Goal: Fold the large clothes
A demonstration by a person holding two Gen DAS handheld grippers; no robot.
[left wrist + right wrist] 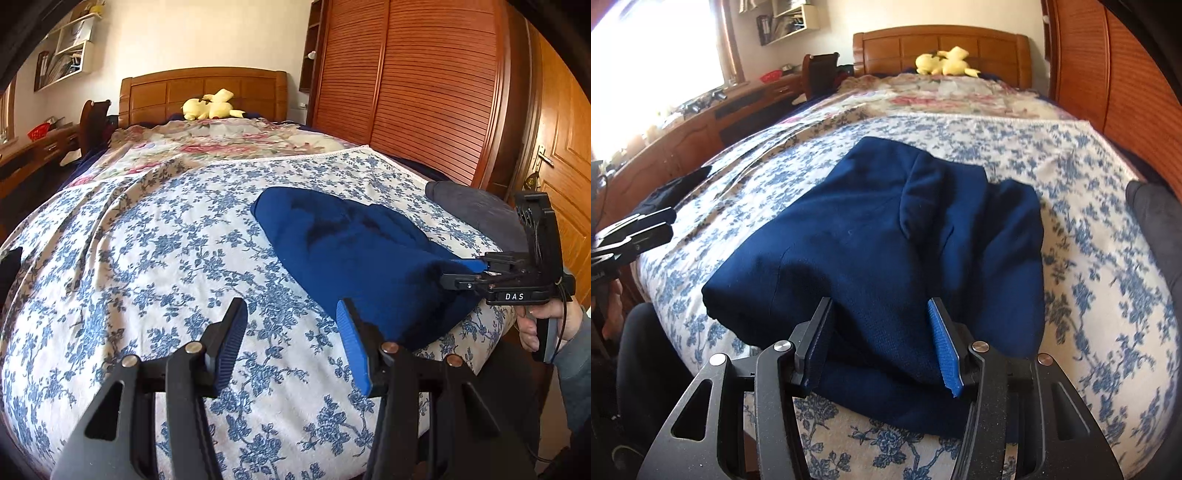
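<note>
Left wrist view reads one label: white letters "DAS" on the black body of the right gripper (456, 278), which reaches in from the right edge with its fingers at the near side of the folded dark blue fleece garment (354, 251); whether they pinch cloth there I cannot tell. That single garment lies on the bed covered by a white sheet printed with blue flowers (147, 258), near its foot edge. The left gripper (291, 343) hangs over bare sheet beside the garment, its two blue-padded fingers spread wide and holding nothing. Right wrist view shows the right gripper's own fingers set wide apart over the garment's near fold. One yellow plush toy (210, 107) rests against the wooden headboard (203, 90). One dark grey cloth bundle (476, 210) sits at the sheet's right edge.
</note>
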